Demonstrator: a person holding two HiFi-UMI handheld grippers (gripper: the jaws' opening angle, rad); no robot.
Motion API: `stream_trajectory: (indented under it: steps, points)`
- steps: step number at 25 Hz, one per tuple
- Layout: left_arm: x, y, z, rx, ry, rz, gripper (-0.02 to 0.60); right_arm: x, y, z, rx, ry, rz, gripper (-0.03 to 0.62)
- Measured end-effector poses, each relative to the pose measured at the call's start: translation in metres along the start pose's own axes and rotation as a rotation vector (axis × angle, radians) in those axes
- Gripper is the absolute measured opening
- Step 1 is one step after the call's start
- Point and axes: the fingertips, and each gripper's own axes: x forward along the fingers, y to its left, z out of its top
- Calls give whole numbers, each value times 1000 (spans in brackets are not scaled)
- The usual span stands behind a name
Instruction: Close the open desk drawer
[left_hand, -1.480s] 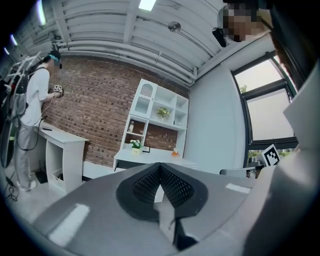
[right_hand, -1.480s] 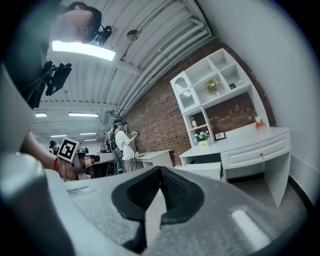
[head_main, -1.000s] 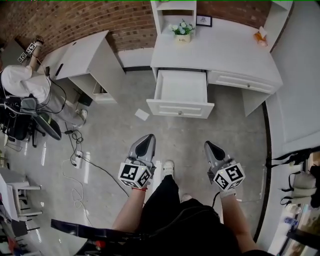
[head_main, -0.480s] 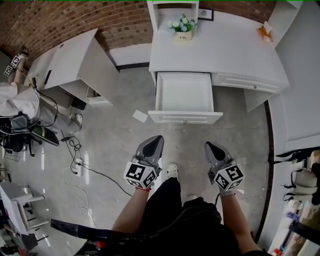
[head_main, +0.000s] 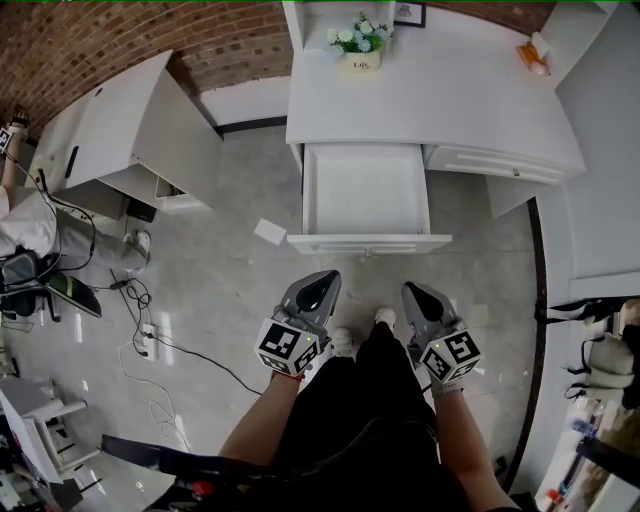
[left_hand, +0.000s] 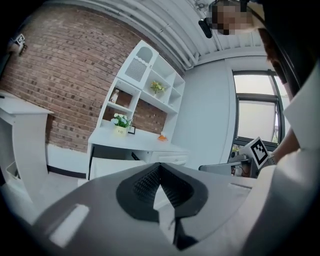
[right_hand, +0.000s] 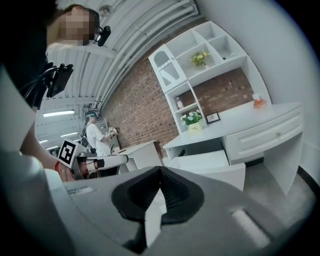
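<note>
The desk drawer (head_main: 366, 195) stands pulled out under the tabletop (head_main: 440, 90), its front seen edge-on from above. The left hand-held gripper (head_main: 322, 285) and right hand-held gripper (head_main: 412, 295) hang near it, apart from it, jaws pressed together on nothing.

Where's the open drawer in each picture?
Head view: the open drawer is top middle, sticking out from the desk.
Left gripper view: low, left of middle, under the desktop.
Right gripper view: just right of middle, under the desktop.
Shared landmark: the flower pot on the desk.
</note>
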Motion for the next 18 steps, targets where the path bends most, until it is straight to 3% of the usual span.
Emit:
stream_trajectory:
  steps: [12,18]
  points:
    - [60,36,-82,-77,84,35,2,78,-43,-81,50,96,32,0]
    - [88,50,-123,-88,134,13,2,110,-58,-110,41,124,18,0]
